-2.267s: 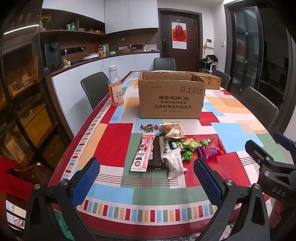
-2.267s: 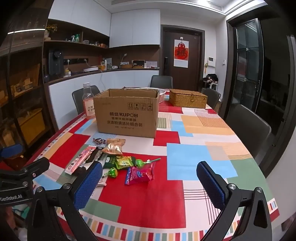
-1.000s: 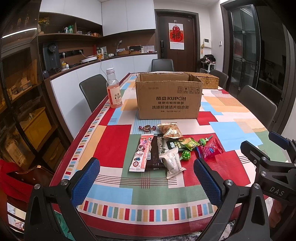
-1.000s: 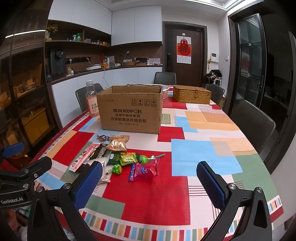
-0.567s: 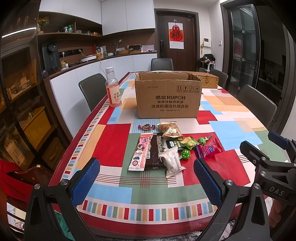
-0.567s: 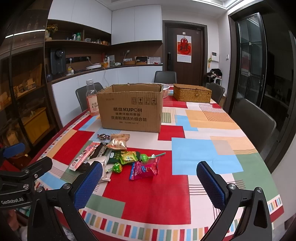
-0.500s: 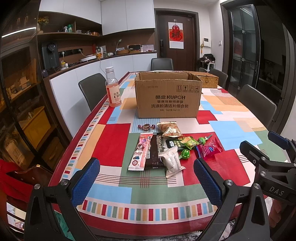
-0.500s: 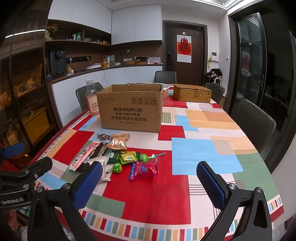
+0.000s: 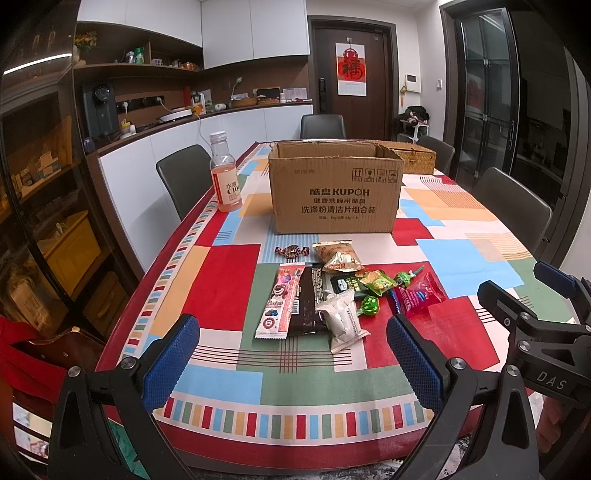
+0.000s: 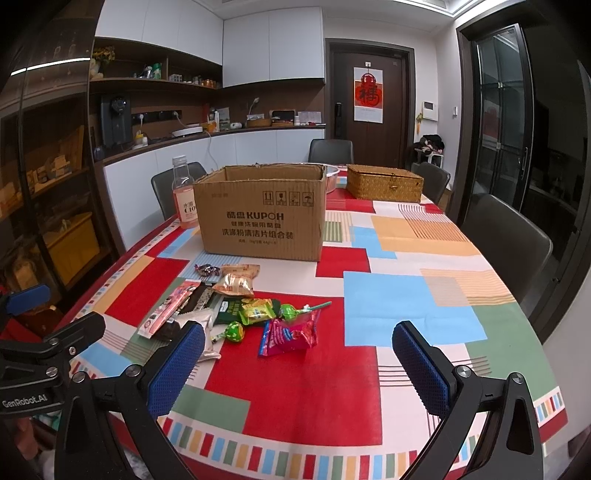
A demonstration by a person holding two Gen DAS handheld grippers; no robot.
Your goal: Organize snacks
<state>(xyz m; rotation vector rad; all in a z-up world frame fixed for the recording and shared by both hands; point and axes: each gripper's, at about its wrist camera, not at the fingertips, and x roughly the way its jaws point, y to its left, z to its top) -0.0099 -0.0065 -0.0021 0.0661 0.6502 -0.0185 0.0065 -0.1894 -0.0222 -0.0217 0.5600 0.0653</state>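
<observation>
Snacks (image 9: pixel 332 291) before cardboard box (image 9: pixel 334 192), both claws apparently wide, empty.

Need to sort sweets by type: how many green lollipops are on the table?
2. One green lollipop lies just right of the white packet; the other lollipop lies farther back, beside the pink bag. More may be hidden in the pile.

Dark door (image 9: pixel 352 77), white cabinets (image 9: pixel 255 27), grey chairs (image 10: pixel 506 240), patchwork tablecloth (image 10: pixel 402 302), glass doors (image 9: pixel 487 92)
</observation>
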